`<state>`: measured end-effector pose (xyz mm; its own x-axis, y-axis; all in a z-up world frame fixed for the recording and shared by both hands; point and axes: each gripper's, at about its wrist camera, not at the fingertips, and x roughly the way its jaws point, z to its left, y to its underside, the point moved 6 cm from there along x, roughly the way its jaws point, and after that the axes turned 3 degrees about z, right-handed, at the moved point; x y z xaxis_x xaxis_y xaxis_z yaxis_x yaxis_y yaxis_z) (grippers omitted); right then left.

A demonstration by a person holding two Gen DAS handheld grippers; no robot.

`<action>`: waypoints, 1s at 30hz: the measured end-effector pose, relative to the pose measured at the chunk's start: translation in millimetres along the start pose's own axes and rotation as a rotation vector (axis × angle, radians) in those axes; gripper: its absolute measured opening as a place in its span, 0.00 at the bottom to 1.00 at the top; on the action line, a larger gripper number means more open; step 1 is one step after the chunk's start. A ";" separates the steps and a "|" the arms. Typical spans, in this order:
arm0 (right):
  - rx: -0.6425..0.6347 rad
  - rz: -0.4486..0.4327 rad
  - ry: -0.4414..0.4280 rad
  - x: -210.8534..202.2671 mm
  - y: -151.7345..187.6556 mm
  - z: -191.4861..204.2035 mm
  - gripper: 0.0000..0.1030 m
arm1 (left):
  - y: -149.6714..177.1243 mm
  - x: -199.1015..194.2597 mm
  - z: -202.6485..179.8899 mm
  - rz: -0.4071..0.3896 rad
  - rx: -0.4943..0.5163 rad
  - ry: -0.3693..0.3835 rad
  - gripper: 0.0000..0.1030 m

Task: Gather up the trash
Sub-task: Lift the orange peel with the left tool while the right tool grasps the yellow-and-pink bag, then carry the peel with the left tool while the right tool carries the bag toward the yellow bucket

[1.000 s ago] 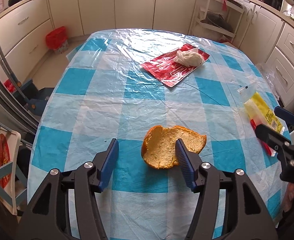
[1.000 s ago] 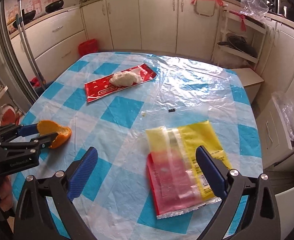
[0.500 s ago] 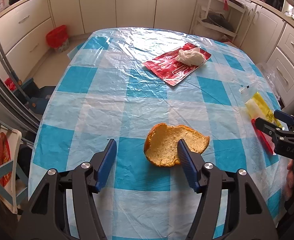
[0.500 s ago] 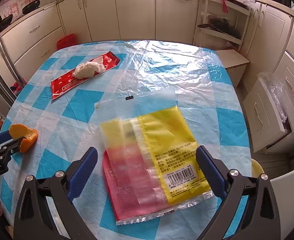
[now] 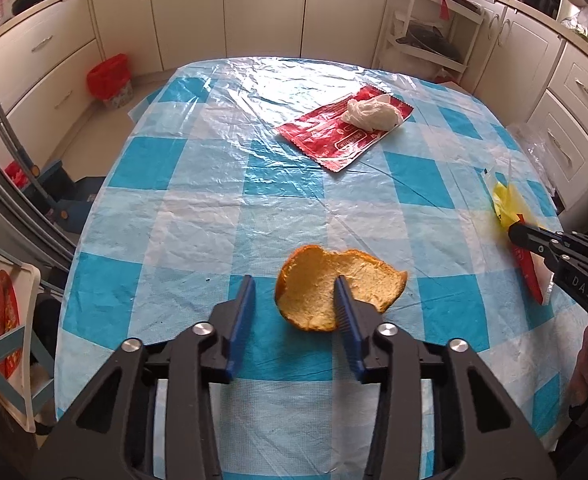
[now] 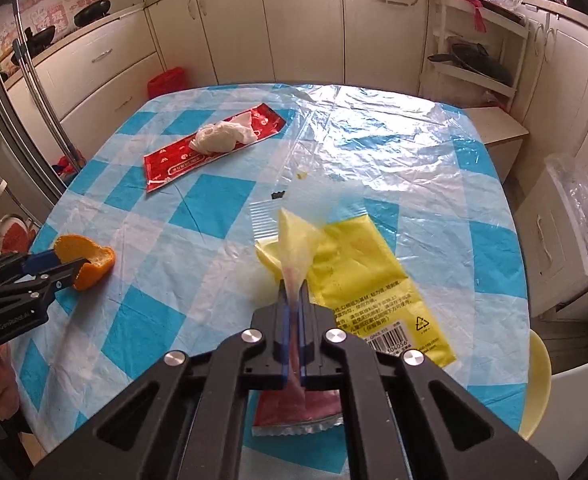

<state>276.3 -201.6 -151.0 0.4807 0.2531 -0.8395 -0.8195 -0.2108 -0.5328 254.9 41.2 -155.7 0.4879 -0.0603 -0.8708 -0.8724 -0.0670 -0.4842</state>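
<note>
An orange peel lies on the blue-checked table. My left gripper is low over it, jaws closing, the peel's left end between them; a gap still shows beside the left pad. My right gripper is shut on a pinched-up fold of the yellow-and-red plastic wrapper at the table's right edge. Farther back, a crumpled white tissue rests on a flat red wrapper.
Clear plastic film covers the tablecloth. Cream kitchen cabinets ring the room. A red bin stands on the floor beyond the table's far left. A white shelf rack is at the back right, and a yellow seat beside the table's right edge.
My right gripper closed from wide open onto the yellow-and-red wrapper and bunched it upward. The left jaws narrowed around the orange peel, with the hand staying in place.
</note>
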 end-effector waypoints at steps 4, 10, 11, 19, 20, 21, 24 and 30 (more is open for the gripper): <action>0.041 -0.036 -0.072 -13.4 -4.5 -1.3 0.03 | -1.3 -3.1 -6.1 -0.012 0.005 0.020 0.06; 0.042 -0.080 -0.099 -29.2 -6.7 -0.6 0.03 | -8.6 -17.0 -17.2 -0.068 -0.001 0.098 0.04; 0.043 -0.088 -0.100 -32.5 -7.2 -0.8 0.03 | -9.2 -18.6 -20.7 -0.074 0.003 0.112 0.04; 0.067 -0.138 -0.118 -52.1 -8.1 -11.1 0.03 | -11.2 -25.9 -55.3 -0.103 0.059 0.172 0.04; 0.071 -0.145 -0.122 -54.6 -8.2 -12.8 0.03 | -11.0 -24.9 -58.3 -0.101 0.063 0.175 0.04; 0.075 -0.153 -0.123 -57.3 -8.4 -14.6 0.03 | -10.7 -24.5 -60.7 -0.100 0.067 0.177 0.04; 0.086 -0.173 -0.126 -64.7 -9.5 -19.1 0.03 | -11.1 -24.8 -67.4 -0.102 0.075 0.185 0.04; 0.117 -0.207 -0.126 -77.3 -8.1 -33.0 0.03 | -13.4 -27.8 -83.3 -0.115 0.100 0.203 0.04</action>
<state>256.0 -250.6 -85.2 0.6052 0.3970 -0.6900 -0.7416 -0.0339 -0.6700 255.5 -39.2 -117.9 0.5712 -0.2570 -0.7796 -0.8046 0.0129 -0.5937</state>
